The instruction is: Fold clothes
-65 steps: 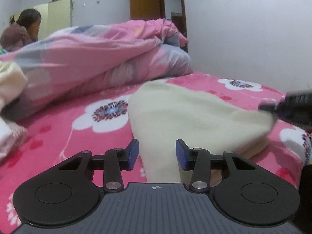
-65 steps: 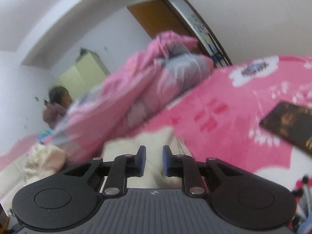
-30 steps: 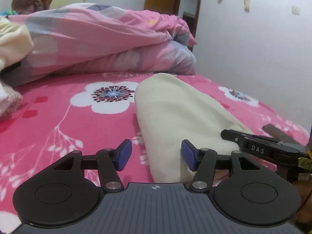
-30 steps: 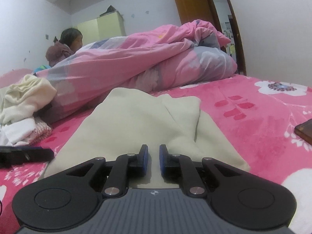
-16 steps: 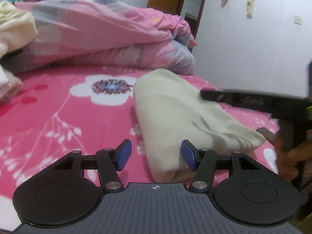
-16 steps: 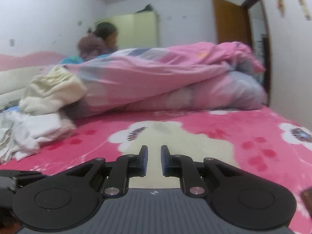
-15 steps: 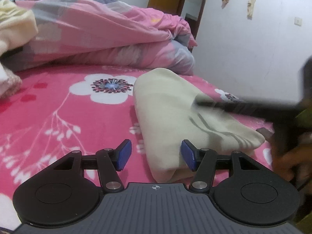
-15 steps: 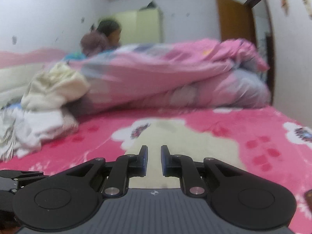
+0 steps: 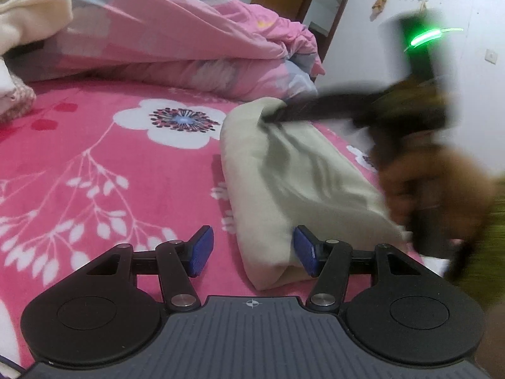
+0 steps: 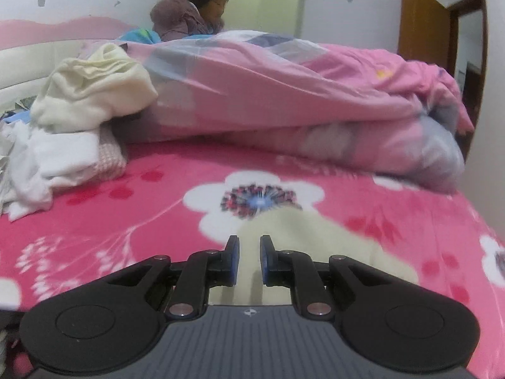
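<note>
Left gripper [image 9: 251, 251] hovers with its blue pads spread well apart, straddling the near end of the folded cream garment [image 9: 293, 183] without pinching it; nothing is held. Seen from the left wrist, the right gripper [image 9: 277, 115] is a dark blurred shape reaching over the far end of the garment, its tips at or just above the raised fold there (the blur hides whether it has any cloth). From its own camera the right gripper's pads stand nearly together with a narrow gap, and no fabric shows between them, so it looks empty.

The garment lies as a long narrow bundle on the pink floral bedspread [image 9: 104, 170], with the large white flower [image 9: 180, 123] just to its left and the heaped pink quilt [image 9: 176, 50] beyond its far end. A pile of unfolded clothes [image 10: 79, 120] sits well away, left of the quilt.

Judging by the layout, the step in hand is the last fold, or a smoothing of the bundle. To do it well, the left gripper should close on all layers at the near end, not only the top one, while the right lifts the far end square over it, so the edges meet and the side folds do not slip open.
</note>
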A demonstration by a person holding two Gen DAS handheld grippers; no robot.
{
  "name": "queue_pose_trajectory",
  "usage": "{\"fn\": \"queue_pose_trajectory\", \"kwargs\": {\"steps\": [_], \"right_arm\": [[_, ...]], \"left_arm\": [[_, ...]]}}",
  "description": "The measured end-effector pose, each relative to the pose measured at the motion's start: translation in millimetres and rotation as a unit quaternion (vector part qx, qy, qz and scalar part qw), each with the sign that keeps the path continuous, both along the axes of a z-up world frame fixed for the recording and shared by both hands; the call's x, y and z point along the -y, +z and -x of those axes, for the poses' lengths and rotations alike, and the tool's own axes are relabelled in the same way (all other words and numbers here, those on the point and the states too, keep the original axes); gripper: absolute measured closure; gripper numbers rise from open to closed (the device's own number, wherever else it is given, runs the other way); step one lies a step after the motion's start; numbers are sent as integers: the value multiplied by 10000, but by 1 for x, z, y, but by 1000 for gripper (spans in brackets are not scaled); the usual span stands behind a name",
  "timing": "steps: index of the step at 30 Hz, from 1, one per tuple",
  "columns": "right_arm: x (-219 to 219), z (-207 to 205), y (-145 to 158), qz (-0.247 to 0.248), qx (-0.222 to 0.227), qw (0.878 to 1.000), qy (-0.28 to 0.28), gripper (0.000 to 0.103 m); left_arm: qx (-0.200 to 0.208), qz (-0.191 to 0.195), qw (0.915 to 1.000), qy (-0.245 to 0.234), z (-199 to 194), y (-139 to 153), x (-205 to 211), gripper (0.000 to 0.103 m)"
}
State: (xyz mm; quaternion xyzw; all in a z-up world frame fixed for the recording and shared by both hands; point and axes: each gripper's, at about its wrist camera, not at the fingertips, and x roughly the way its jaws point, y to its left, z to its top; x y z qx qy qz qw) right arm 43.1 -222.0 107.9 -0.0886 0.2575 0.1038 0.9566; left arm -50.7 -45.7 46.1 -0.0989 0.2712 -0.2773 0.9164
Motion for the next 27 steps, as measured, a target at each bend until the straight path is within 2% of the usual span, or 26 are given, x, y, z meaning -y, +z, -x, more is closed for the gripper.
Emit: {"fn": "queue_pose_trajectory", "kwargs": {"steps": [2,4,8,10,12,14,16,20,24,27], "right_arm": [[9,-29,-35,47,-337,9993,-139,91],[15,-30,-41,-114,-273,9994,-196,91],[7,-29,-27,215,-476,9985,-180,90],[6,-34,-7,-61,-512,9985,-205,90],[4,-39,7,-130,-231,9995,-152,90],[4,-58,-4,39,-375,9989,-262,90],[14,-81,-49,95,-941,9942,-514,94],[22,-79,-52,-255,-856,9940,-626,95],[21,-72,-29,-250,-769,9953,-530,93],[15,-52,1,-461,-350,9980,-265,92]], "left_arm": [[-35,15,10000,9,-3,-1,1,46],[-172,165,9997,-8,-7,-2,-1,46],[-240,243,9994,-29,-7,-5,-5,46],[-272,268,9993,-31,-6,-6,-6,46],[-264,266,9993,-24,-6,-6,-6,46],[-274,242,9993,-36,-8,-6,-4,46],[-296,232,9993,-52,-10,-6,-3,46],[-316,229,9992,-59,-10,-5,-4,46],[-347,202,9992,-61,-8,-4,-6,46],[-384,211,9990,-53,-7,-5,-6,46]]}}
